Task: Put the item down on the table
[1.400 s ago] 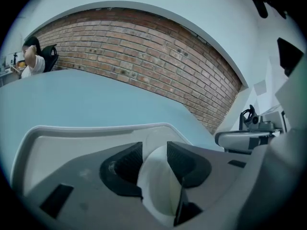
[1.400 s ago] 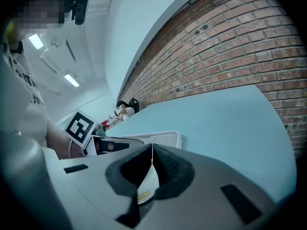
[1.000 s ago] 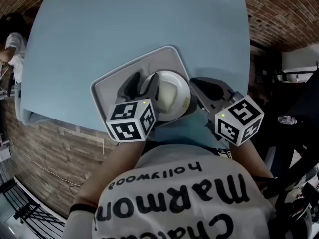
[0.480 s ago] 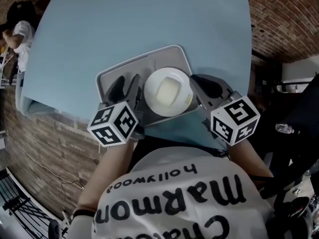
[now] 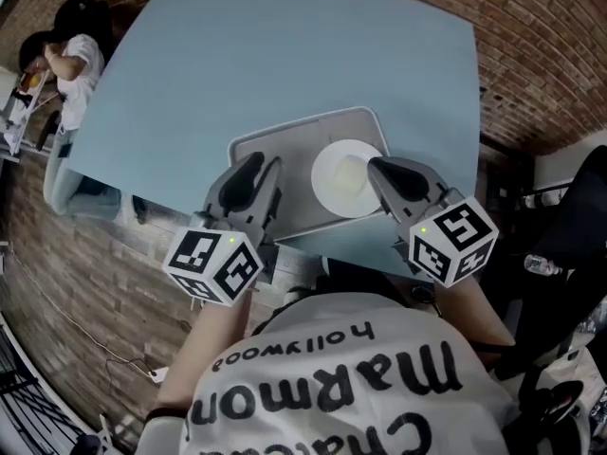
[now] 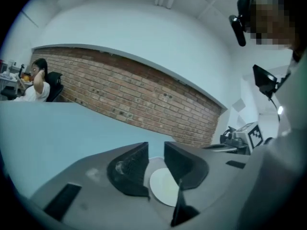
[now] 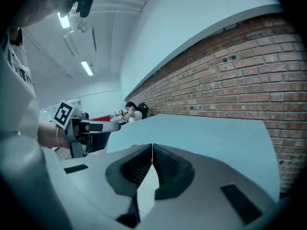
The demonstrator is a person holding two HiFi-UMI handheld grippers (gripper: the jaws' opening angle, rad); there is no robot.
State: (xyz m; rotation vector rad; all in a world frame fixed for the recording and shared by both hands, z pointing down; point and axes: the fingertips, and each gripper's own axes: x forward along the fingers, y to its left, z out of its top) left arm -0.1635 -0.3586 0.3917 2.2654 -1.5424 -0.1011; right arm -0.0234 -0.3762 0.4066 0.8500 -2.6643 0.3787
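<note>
A white plate [image 5: 341, 180] lies over the right part of a grey tray [image 5: 285, 150] at the near edge of the pale blue table [image 5: 285, 55]. My right gripper [image 5: 377, 167] is shut on the plate's right rim; in the right gripper view its jaws meet at the tip [image 7: 152, 152] with the plate [image 7: 147, 181] wedged below them. My left gripper [image 5: 264, 164] hovers over the tray's left part, apart from the plate. Its jaws stand a little open [image 6: 156, 152] with nothing between them, and the plate [image 6: 163, 190] shows beneath. Whether the plate rests on the tray I cannot tell.
The tray sits close to the table's near edge, by my body. The blue tabletop [image 7: 206, 133] stretches away beyond it. A person [image 5: 71, 64] sits at a desk past the far left corner. A brick wall [image 6: 144, 99] runs behind the table.
My left gripper has come off the plate's left rim and drawn back to the left. The right gripper has stayed on the plate's right rim, and the view has shifted.
</note>
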